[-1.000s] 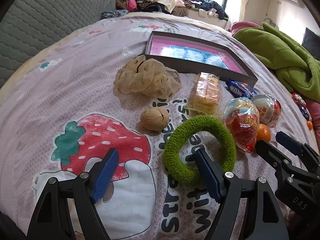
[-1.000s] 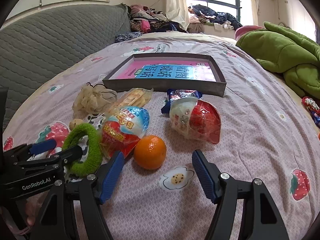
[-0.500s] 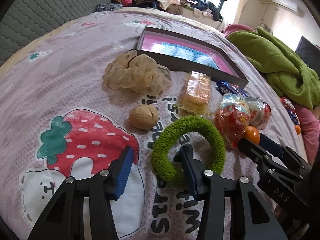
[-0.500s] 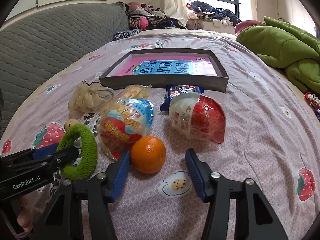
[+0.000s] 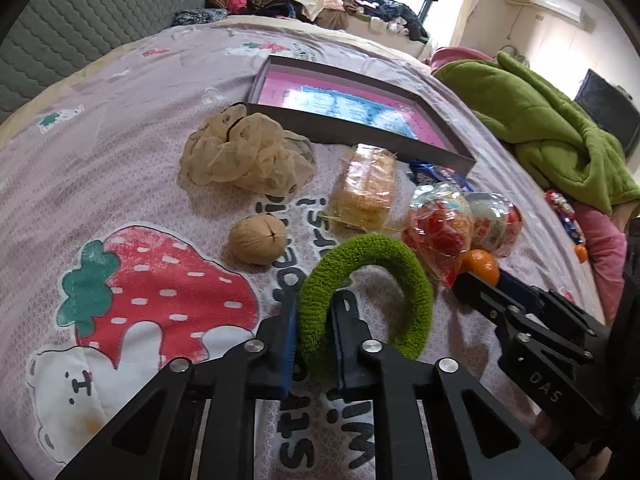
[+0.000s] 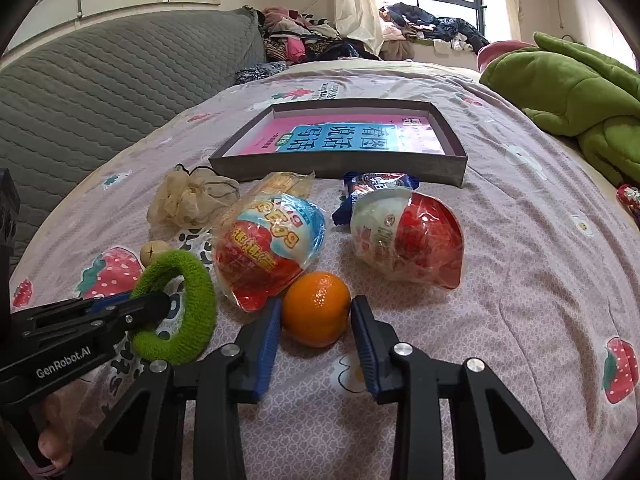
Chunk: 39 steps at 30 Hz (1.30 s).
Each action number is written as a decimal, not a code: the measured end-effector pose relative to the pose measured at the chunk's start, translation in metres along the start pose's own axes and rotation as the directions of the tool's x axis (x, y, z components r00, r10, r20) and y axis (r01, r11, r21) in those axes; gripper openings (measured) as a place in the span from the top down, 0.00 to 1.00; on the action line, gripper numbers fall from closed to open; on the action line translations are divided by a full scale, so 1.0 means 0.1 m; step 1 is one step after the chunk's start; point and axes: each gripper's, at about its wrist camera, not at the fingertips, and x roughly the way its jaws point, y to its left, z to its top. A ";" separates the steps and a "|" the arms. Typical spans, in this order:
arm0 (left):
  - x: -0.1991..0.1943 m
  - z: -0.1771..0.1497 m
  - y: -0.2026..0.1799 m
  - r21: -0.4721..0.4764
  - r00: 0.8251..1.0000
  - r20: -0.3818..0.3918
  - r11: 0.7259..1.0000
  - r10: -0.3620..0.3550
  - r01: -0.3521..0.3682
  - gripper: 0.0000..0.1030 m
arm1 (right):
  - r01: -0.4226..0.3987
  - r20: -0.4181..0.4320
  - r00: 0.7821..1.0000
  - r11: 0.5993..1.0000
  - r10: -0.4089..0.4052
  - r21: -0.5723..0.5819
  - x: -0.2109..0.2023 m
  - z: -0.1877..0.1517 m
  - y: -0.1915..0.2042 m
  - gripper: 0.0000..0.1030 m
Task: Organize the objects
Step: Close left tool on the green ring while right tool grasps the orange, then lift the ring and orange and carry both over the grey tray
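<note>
Left gripper (image 5: 314, 320) is pinching the scrunchie (image 5: 368, 296), right gripper (image 6: 316, 332) is clamping the orange (image 6: 316, 308), probably for lifting into the tray (image 6: 340, 168) ahead.

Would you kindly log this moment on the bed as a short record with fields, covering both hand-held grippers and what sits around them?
surface: bedsheet with strawberry print
left hand-held gripper: shut on green hair ring
right hand-held gripper: shut on orange
container: grey box, book inside, beyond the items
loose items: walnut, beige scrunchie, cracker pack, two wrapped toy eggs
</note>
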 end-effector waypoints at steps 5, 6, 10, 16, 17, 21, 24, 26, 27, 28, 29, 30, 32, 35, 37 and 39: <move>-0.06 -0.03 -0.07 0.030 0.998 0.019 0.998 -0.058 0.057 0.88 | -0.009 -0.002 1.000 1.000 0.009 0.010 -0.02 0.00 -0.01 0.65; -0.07 -0.04 -0.10 0.046 0.999 0.024 0.998 -0.044 0.043 0.88 | -0.011 -0.003 1.000 1.000 0.011 0.013 -0.02 0.00 -0.01 0.65; -0.13 -0.06 -0.16 0.075 0.999 0.043 0.997 -0.020 0.017 0.88 | -0.012 -0.004 1.000 1.000 0.012 0.014 -0.04 -0.01 -0.02 0.66; -0.19 -0.05 -0.19 0.094 0.998 0.061 0.995 0.024 -0.030 0.88 | -0.013 0.000 1.000 1.000 0.013 0.006 -0.09 -0.03 -0.02 0.66; -0.20 -0.05 -0.19 0.095 0.998 0.064 0.995 0.029 -0.035 0.88 | -0.013 0.001 1.000 1.000 0.013 0.005 -0.10 -0.03 -0.02 0.66; -0.26 -0.07 -0.22 0.109 0.995 0.085 0.992 0.058 -0.067 0.88 | -0.016 0.008 1.000 1.000 0.016 0.001 -0.16 -0.03 -0.01 0.66; -0.31 -0.07 -0.24 0.114 0.992 0.099 0.990 0.073 -0.084 0.88 | -0.020 0.019 1.000 1.000 0.020 -0.003 -0.22 -0.02 0.00 0.66; -0.35 -0.08 -0.26 0.119 0.991 0.109 0.988 0.081 -0.094 0.88 | -0.021 0.026 0.999 1.000 0.021 -0.005 -0.26 -0.02 0.01 0.66; -0.37 -0.08 -0.28 0.121 0.990 0.114 0.988 0.085 -0.099 0.88 | -0.024 0.032 0.999 1.000 0.024 -0.006 -0.29 -0.01 0.01 0.66; -0.40 -0.08 -0.29 0.123 0.989 0.120 0.987 0.086 -0.101 0.88 | -0.025 0.034 0.999 1.000 0.025 -0.008 -0.30 -0.01 0.01 0.66; -0.42 -0.08 -0.30 0.124 0.989 0.123 0.987 0.088 -0.103 0.88 | -0.026 0.037 0.999 1.000 0.026 -0.008 -0.32 -0.01 0.02 0.66; -0.44 -0.08 -0.32 0.123 0.988 0.127 0.987 0.090 -0.106 0.88 | -0.028 0.041 0.999 1.000 0.028 -0.009 -0.34 0.00 0.02 0.66; -0.47 -0.08 -0.34 0.125 0.987 0.131 0.986 0.095 -0.112 0.88 | -0.032 0.049 0.998 0.999 0.032 -0.016 -0.39 0.00 0.03 0.66; -0.52 -0.09 -0.38 0.127 0.985 0.141 0.984 0.103 -0.122 0.88 | -0.040 0.062 0.997 0.999 0.042 -0.024 -0.45 0.01 0.04 0.66; -0.55 -0.09 -0.41 0.127 0.984 0.145 0.984 0.107 -0.125 0.88 | -0.049 0.072 0.996 0.998 0.051 -0.029 -0.49 0.03 0.05 0.66; -0.58 -0.07 -0.43 0.125 0.983 0.150 0.984 0.111 -0.130 0.88 | -0.055 0.080 0.995 0.998 0.057 -0.034 -0.52 0.07 0.07 0.66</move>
